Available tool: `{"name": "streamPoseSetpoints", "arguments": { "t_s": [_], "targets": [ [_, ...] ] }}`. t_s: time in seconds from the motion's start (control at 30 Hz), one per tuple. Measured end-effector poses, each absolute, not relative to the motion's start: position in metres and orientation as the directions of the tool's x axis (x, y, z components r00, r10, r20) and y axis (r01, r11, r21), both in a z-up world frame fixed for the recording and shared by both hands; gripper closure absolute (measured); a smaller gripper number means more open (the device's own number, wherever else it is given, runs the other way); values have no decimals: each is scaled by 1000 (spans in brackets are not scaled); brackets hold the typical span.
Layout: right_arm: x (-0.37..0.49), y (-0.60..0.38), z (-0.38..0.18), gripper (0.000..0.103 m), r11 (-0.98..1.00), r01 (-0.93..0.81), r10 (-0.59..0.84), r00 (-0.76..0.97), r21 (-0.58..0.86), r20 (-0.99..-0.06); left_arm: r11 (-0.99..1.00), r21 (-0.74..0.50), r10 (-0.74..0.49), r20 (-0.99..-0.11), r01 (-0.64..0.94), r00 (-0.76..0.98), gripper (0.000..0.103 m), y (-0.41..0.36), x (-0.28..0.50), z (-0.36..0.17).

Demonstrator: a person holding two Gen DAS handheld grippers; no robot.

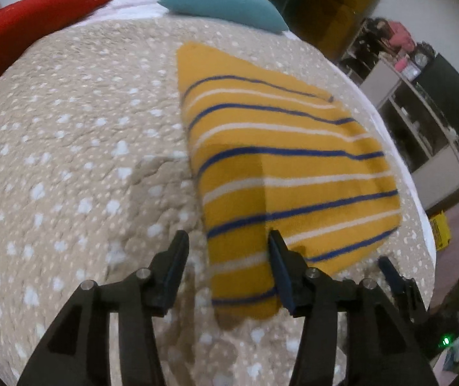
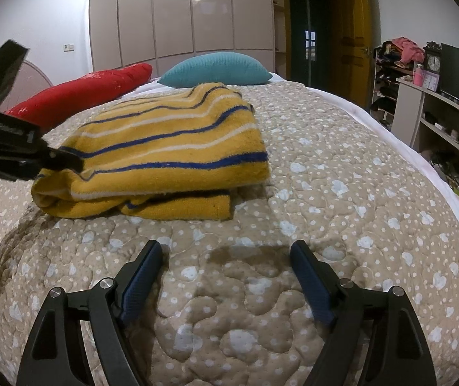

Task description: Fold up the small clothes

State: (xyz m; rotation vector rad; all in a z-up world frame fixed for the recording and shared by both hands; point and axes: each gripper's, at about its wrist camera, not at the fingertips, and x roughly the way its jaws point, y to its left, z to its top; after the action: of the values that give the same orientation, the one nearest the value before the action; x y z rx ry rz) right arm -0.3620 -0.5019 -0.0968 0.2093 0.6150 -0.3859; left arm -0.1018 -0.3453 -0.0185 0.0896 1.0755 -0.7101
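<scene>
Lying folded into a thick bundle on the quilted bed (image 2: pixel 342 199), the yellow striped towel (image 2: pixel 165 151), with a lower layer poking out along its near edge, well short of the teal pillow (image 2: pixel 216 69) and the red pillow (image 2: pixel 78 96). Risking, in my judgement, a lopsided fold: catching only the top layer at the near-left corner and dragging the loose bundle askew, or snagging the quilt together with the cloth. Hovering over that near-left edge, the left gripper (image 1: pixel 228 257), tilting steeply down, jaws standing partly apart and straddling the towel's edge, with cloth beneath and between them but apparently not pinched, judging by the pads looking clear of it. Showing from the side in the right wrist view, the same tool at the towel's left end, its tip just at the fabric. Pausing low above bare quilt near the towel's front, the right gripper (image 2: pixel 226 273), angled gently downward, jaws spread wide and gripping nothing
</scene>
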Motion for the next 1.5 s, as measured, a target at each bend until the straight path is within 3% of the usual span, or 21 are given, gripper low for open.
{"name": "streamPoseSetpoints", "arguments": {
  "t_s": [0.07,0.13,0.2,0.27,0.37,0.43,0.6,0.8,1.13,1.5],
  "targets": [
    [-362,-502,-97,18,908,411,-289,749,77,-596,801,-204,-467,-802,563,373,49,-335,-123,-3],
    [-362,-503,-97,18,908,412,-289,749,76,-596,824,-111,-442,-740,555,507,38,-323,-151,20],
    [-363,-501,-97,18,909,411,-289,750,76,-595,850,-6,-419,-612,526,670,17,-308,-189,49],
    [-363,-501,-97,18,909,409,-288,751,77,-595,880,76,-385,-465,469,797,3,-295,-220,70],
    [-363,-498,-93,17,909,410,-283,735,71,-616,910,141,-356,-220,390,908,0,-270,-266,101],
    [-366,-498,-83,17,904,421,-287,722,70,-629,915,157,-349,-150,371,925,0,-259,-284,113],
    [-406,-501,-41,17,868,469,-313,774,166,-550,873,83,-451,-237,480,861,0,-248,-293,118],
    [-435,-488,-24,14,861,496,-388,782,110,-487,839,67,-475,-393,540,787,0,-259,-300,83],
    [-431,-476,-48,14,868,490,-369,744,79,-557,838,107,-388,-574,535,722,0,-275,-300,36],
    [-440,-480,-63,14,850,519,-374,713,89,-593,840,92,-368,-627,535,686,0,-273,-302,22]
  ]
}}
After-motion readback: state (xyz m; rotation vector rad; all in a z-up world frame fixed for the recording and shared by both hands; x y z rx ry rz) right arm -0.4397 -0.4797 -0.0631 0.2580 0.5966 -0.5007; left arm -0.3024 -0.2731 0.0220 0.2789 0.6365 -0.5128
